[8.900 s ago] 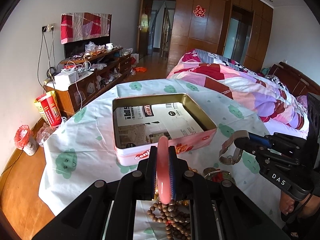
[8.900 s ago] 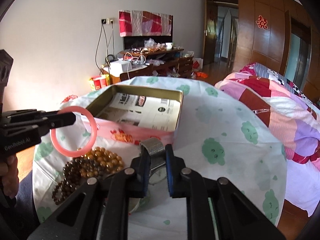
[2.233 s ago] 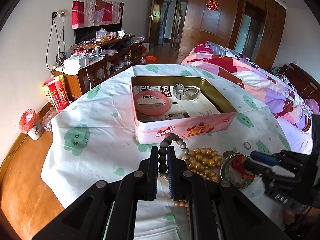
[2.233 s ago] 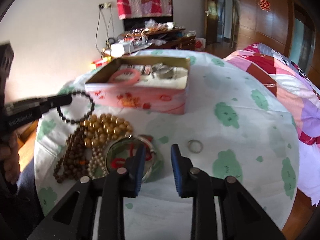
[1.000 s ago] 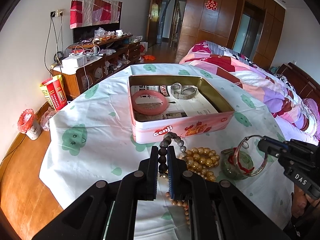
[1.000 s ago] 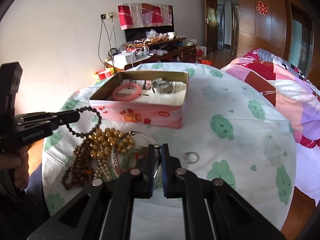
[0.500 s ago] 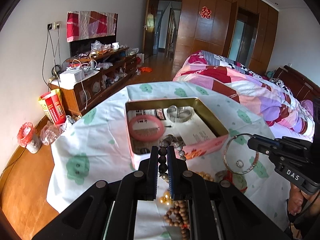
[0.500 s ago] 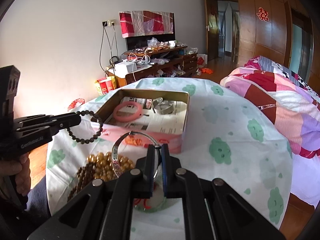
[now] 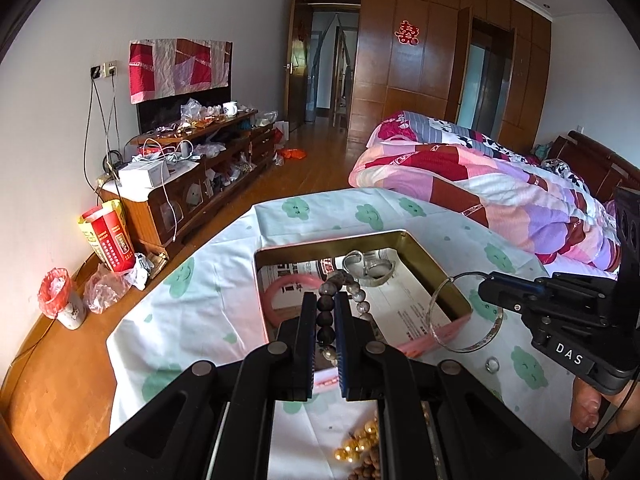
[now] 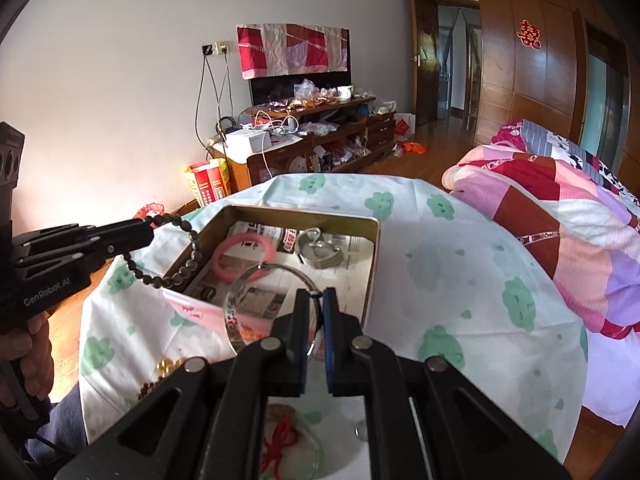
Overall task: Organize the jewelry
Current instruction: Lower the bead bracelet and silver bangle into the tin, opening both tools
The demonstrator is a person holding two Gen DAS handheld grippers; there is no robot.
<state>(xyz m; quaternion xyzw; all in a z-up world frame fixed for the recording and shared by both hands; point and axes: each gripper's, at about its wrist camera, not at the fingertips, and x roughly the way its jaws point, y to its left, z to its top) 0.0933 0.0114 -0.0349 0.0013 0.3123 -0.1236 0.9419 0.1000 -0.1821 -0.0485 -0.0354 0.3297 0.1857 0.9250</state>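
the left gripper has its jaws clenched on a dark bead bracelet, which loops up and forward from between them. in the right wrist view the bracelet hangs in the air over the near left corner of the tin, not touching it. the right gripper has its jaws clenched on a thin silver bangle, held upright above the tin's near wall. in the left wrist view the bangle stands over the tin's near right corner.

the tin is an open, shallow, gold-lined box with pink outer walls, its floor covered by printed paper. inside lie a pink bangle on the left and a folded silver cuff toward the far side, apart from each other.

the tin rests on a tabletop covered with a white cloth printed with green clouds. near the grippers, on the cloth, lie gold beads and brown beads close together, a small ring to the right of the tin, and a green bangle with red cord below the right gripper.

beyond the tabletop are a bed with a pink patchwork quilt, a cluttered wooden cabinet along the wall, and dark wooden wardrobes.
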